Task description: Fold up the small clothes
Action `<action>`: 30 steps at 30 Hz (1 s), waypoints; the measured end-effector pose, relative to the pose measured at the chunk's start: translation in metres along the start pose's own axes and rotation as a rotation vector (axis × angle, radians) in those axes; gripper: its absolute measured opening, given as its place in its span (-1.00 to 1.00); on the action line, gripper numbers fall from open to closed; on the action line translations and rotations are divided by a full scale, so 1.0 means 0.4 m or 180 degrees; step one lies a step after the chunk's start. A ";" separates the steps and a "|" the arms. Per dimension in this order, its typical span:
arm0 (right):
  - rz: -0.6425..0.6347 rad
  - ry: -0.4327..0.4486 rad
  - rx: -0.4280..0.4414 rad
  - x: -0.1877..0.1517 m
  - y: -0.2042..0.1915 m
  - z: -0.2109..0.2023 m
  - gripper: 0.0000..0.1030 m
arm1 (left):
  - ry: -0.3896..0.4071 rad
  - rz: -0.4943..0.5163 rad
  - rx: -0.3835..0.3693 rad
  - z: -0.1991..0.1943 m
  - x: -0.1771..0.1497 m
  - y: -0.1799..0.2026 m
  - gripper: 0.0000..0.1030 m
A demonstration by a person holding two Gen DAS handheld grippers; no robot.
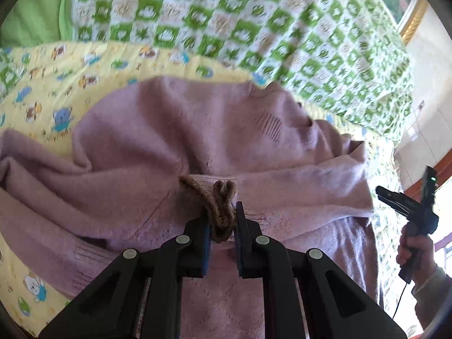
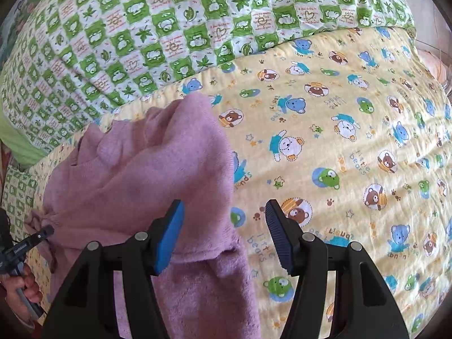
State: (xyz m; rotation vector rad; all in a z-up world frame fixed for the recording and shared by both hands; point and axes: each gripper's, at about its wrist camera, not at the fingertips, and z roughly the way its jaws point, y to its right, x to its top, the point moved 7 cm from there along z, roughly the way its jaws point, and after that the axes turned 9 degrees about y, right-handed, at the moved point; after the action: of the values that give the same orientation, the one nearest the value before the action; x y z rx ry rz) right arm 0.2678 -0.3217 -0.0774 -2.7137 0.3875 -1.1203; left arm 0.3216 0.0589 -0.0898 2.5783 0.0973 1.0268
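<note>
A small mauve knitted sweater (image 1: 175,141) lies spread and partly folded on a yellow bear-print quilt (image 1: 50,84). My left gripper (image 1: 223,226) is shut on the sweater's sleeve cuff (image 1: 217,197), which has a brown edge, and holds it over the sweater's body. In the right wrist view the sweater (image 2: 147,169) fills the lower left. My right gripper (image 2: 224,231) is open and empty, hovering above the sweater's right edge and the quilt (image 2: 339,141). The right gripper also shows at the right edge of the left wrist view (image 1: 380,192).
A green-and-white checked quilt (image 2: 169,28) lies bunched along the far side of the bed. A wall and a gold picture frame (image 1: 412,17) are at the far right. The left gripper and hand show at the lower left (image 2: 42,233).
</note>
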 end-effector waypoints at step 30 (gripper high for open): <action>0.0095 0.0302 0.0263 0.218 0.016 0.038 -0.87 | 0.0241 -0.0170 -0.0258 0.009 0.064 0.051 -0.80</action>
State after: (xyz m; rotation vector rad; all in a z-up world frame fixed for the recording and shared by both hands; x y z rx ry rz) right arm 0.3369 -0.3534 -0.0320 -2.5824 0.3851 -1.2321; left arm 0.3413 0.0439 -0.0683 2.4514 0.1404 1.0861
